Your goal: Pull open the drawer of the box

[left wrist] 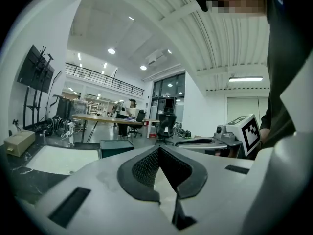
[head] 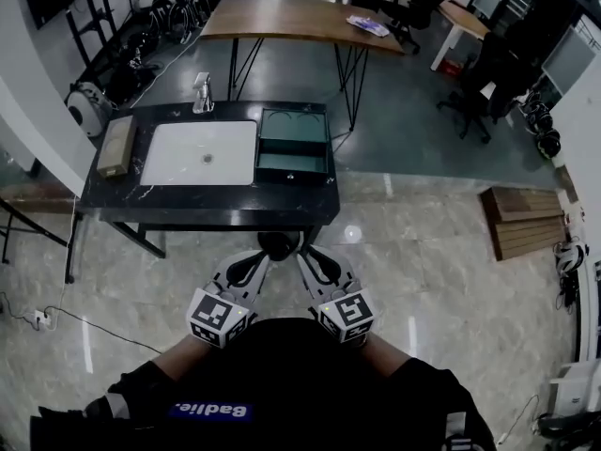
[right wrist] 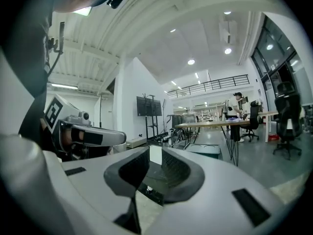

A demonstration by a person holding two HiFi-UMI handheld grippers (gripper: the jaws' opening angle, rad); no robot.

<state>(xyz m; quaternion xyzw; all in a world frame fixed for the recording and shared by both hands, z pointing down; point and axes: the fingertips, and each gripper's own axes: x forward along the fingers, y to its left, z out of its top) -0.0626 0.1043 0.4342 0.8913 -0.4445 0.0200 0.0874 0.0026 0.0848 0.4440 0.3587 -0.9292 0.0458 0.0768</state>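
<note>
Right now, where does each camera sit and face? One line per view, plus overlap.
Head view: on the person's head, steeply down at the black table and green box; shows left gripper, right gripper, forearms.
Left gripper view: on the left gripper, roughly level toward the black table; own jaws together, right gripper beside.
Right gripper view: on the right gripper, same heading; own jaws apart, left gripper beside.
Shared: all three show the green box and long wooden table.
</note>
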